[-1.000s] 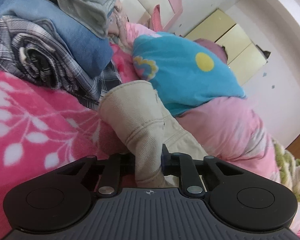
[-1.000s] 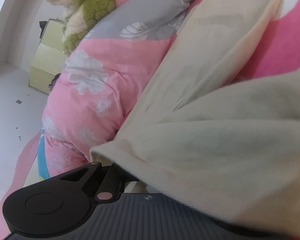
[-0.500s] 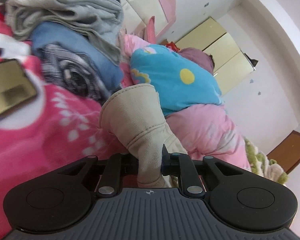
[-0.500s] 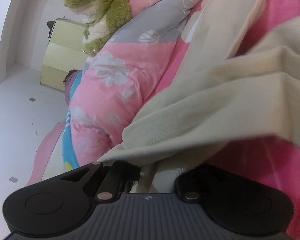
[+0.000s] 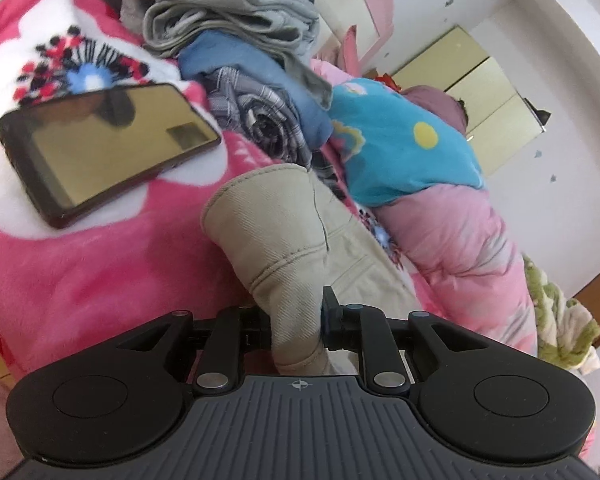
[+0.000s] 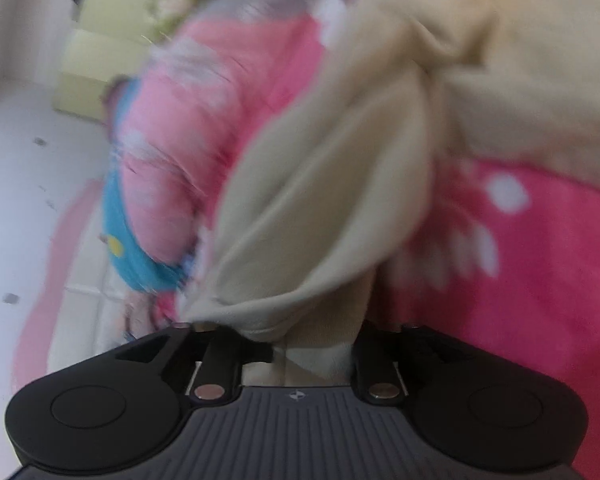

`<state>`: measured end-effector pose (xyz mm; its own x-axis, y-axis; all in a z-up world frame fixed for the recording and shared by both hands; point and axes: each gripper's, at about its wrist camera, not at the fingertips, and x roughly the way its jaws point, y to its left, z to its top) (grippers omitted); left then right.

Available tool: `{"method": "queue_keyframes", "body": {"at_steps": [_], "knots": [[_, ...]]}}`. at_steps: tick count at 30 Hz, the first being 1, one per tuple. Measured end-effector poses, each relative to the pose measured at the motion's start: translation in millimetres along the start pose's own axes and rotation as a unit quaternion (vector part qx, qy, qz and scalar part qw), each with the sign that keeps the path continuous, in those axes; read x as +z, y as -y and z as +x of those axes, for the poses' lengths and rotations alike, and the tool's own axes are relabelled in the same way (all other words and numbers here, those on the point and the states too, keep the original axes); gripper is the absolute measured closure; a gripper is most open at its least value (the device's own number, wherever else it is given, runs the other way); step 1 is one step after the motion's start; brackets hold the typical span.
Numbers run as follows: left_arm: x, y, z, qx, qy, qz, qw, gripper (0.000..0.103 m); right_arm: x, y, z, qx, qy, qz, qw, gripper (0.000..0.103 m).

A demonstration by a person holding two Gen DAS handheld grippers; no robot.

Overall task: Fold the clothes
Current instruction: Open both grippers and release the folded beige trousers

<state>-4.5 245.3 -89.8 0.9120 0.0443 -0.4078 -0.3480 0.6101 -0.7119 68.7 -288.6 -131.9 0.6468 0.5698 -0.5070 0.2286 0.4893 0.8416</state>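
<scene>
Since a moment ago a dark phone (image 5: 108, 148) has come into sight on the pink blanket (image 5: 80, 272), far left of the beige garment (image 5: 288, 248). Left gripper (image 5: 296, 328) has that garment's hem between its jaws, which are easing apart yet still touch the cloth. Right gripper (image 6: 316, 344), badly blurred, seems to have bunched beige fabric between opening jaws. Folded clothes (image 5: 236, 40) are stacked at the far side. No readable writing shows anywhere.
</scene>
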Motion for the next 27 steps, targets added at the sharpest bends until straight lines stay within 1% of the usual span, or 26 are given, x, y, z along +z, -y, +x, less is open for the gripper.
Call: {"method": "queue_keyframes", "body": {"at_steps": [1, 2, 3, 7, 9, 11, 14, 15, 17, 19, 22, 23, 25, 26, 27], "knots": [[-1.1, -1.4, 0.3, 0.000, 0.000, 0.001, 1.0000, 0.082, -1.2, 4.0, -2.6, -0.002, -0.007, 0.004, 1.000, 0.082], [-2.6, -2.5, 0.6, 0.000, 0.001, 0.003, 1.0000, 0.079, -3.0, 5.6, -7.4, 0.002, -0.016, -0.001, 1.000, 0.079], [-4.1, -3.7, 0.9, 0.001, 0.002, 0.005, 1.0000, 0.077, -4.9, 6.6, -12.9, 0.004, -0.025, -0.008, 1.000, 0.075], [-9.9, -0.9, -1.3, 0.001, 0.000, 0.030, 0.9996, 0.070, -14.7, 1.7, -45.2, -0.016, -0.054, -0.064, 0.996, 0.062], [-11.7, 2.2, -5.9, 0.000, -0.008, 0.042, 0.9991, 0.063, -17.6, -2.7, -62.3, -0.033, -0.059, -0.095, 0.993, 0.060], [-13.3, 4.7, -12.6, -0.004, -0.020, 0.053, 0.9984, 0.056, -16.9, -6.9, -84.6, -0.054, -0.048, -0.124, 0.990, 0.059], [-14.5, 7.1, -26.1, -0.005, -0.032, 0.065, 0.9974, 0.049, -8.7, -6.2, -117.9, -0.054, -0.025, -0.135, 0.989, 0.059], [-14.9, 7.9, -30.9, -0.005, -0.036, 0.069, 0.9970, 0.048, -4.6, -5.1, -127.8, -0.057, -0.013, -0.136, 0.989, 0.059], [-16.4, 8.8, -41.3, -0.004, -0.041, 0.074, 0.9964, 0.048, 4.1, -1.9, -145.0, -0.063, 0.023, -0.141, 0.988, 0.059], [-18.5, 10.8, -50.1, -0.002, -0.044, 0.079, 0.9959, 0.048, 23.9, 3.3, -156.4, -0.070, 0.066, -0.146, 0.985, 0.059], [-26.4, 17.3, -60.5, 0.000, -0.051, 0.090, 0.9947, 0.048, 56.8, 13.9, -158.3, -0.098, 0.120, -0.154, 0.976, 0.058], [-29.4, 20.2, -64.0, 0.000, -0.052, 0.094, 0.9942, 0.048, 67.3, 17.3, -153.3, -0.107, 0.125, -0.147, 0.975, 0.058], [-35.0, 27.3, -72.2, -0.002, -0.052, 0.103, 0.9933, 0.048, 79.7, 15.2, -138.6, -0.098, 0.107, -0.127, 0.981, 0.057], [-36.9, 30.8, -75.9, -0.006, -0.050, 0.108, 0.9929, 0.048, 83.9, 12.5, -131.1, -0.096, 0.099, -0.124, 0.983, 0.055], [-39.1, 35.8, -79.4, -0.010, -0.047, 0.113, 0.9924, 0.048, 81.6, 4.3, -123.0, -0.101, 0.094, -0.145, 0.980, 0.046]]}}
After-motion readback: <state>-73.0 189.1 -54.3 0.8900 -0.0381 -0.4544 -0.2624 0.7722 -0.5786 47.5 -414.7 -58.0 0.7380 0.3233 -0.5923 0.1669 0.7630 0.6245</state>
